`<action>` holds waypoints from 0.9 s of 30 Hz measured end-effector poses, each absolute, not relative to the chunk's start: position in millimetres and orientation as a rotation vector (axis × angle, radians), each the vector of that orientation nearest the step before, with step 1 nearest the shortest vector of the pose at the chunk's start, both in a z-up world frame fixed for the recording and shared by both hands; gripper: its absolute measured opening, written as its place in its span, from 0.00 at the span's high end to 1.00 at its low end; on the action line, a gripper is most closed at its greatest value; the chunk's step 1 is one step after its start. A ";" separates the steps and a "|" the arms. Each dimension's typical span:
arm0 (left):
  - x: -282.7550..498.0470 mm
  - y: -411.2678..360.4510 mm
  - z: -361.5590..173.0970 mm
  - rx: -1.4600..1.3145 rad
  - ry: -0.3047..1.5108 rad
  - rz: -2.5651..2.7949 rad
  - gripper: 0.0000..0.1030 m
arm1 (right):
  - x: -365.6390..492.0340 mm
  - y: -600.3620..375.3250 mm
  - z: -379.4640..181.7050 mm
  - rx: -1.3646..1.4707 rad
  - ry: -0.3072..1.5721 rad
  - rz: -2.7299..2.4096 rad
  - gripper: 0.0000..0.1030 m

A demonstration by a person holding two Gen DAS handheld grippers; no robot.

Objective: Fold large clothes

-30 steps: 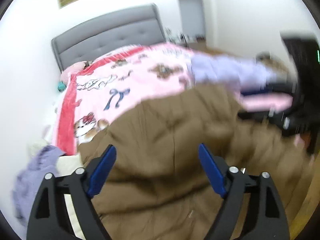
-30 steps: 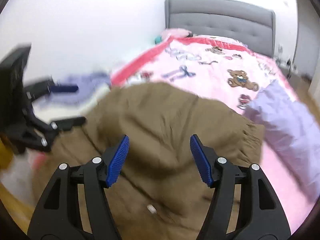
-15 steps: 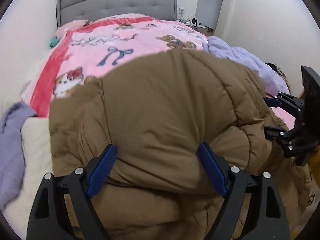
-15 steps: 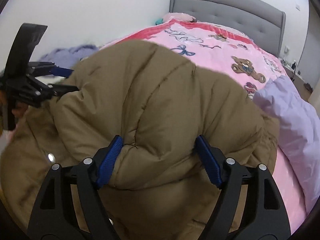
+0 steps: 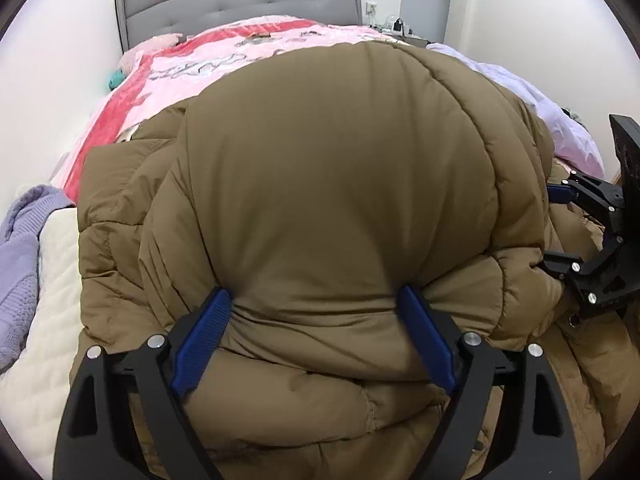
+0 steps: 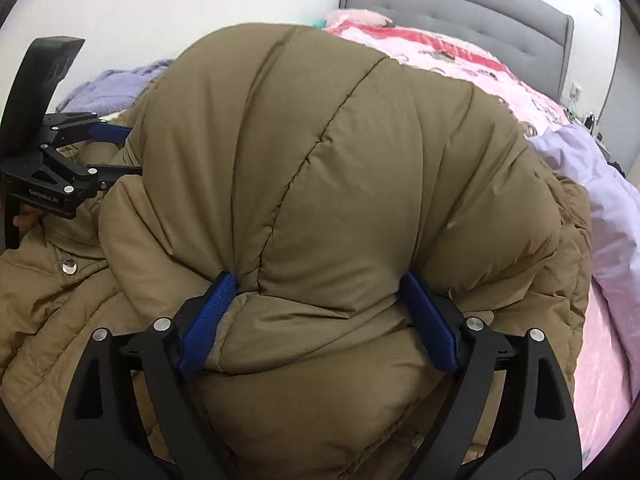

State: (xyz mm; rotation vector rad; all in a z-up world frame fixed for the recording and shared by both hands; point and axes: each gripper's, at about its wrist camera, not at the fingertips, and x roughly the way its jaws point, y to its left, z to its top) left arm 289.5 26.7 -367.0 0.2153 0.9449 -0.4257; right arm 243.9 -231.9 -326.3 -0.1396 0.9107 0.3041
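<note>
Nearest in the left wrist view, the left gripper (image 5: 316,320) is seen with its blue-padded fingers (image 5: 202,334) spread wide, a thick roll of the puffy brown quilted jacket (image 5: 340,184) bulging between them; the pads lie against the fabric at either side, but whether they press on it cannot be told. In the right wrist view the right gripper (image 6: 320,312) stands the same way at the other end of the roll: its jaws have just been opening, and the padding fills the space between them.

The jacket is spread over the foot end of the bed, folded over on itself into a high rounded hump, with flatter layers and a metal snap button (image 6: 69,266) beneath it. The long axis of the folded roll runs across the bed from one gripper to the other, and each gripper points down into the roll's near side, so neither hand is judged nearer; the fold is judged laid down and about to be let go.

Beyond the jacket lies the pink cartoon-printed blanket (image 5: 224,68), with a lilac cloth (image 6: 600,184) toward the bed's right edge, a lavender knitted garment (image 5: 18,264) at its left edge, and the grey tufted headboard (image 5: 240,4) farthest off.
</note>
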 end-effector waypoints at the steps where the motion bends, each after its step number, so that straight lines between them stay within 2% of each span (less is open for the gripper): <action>1: 291.9 24.5 -365.6 0.222 0.957 -0.418 0.17 | 246.3 -231.5 -324.7 -0.141 0.924 0.300 0.19; 6: 300.2 18.7 -334.3 0.231 0.997 -0.344 0.17 | 255.2 -230.9 -292.5 -0.077 0.962 0.248 0.19; 10: 299.9 17.8 -304.0 0.187 0.942 -0.335 0.17 | 254.1 -237.8 -251.4 -0.021 0.845 0.220 0.18; 12: 300.9 14.9 -288.8 0.190 0.895 -0.333 0.17 | 256.5 -242.9 -229.4 0.005 0.773 0.214 0.14; 15: 313.0 11.6 -279.8 0.202 0.853 -0.344 0.15 | 270.3 -251.2 -217.0 0.028 0.733 0.218 0.12; 20: 339.8 16.5 -323.6 0.146 0.966 -0.366 0.15 | 302.2 -259.8 -264.7 0.014 0.898 0.234 0.13; 27: 336.1 15.6 -348.6 0.160 0.943 -0.383 0.12 | 294.6 -273.4 -304.8 0.031 0.861 0.273 0.13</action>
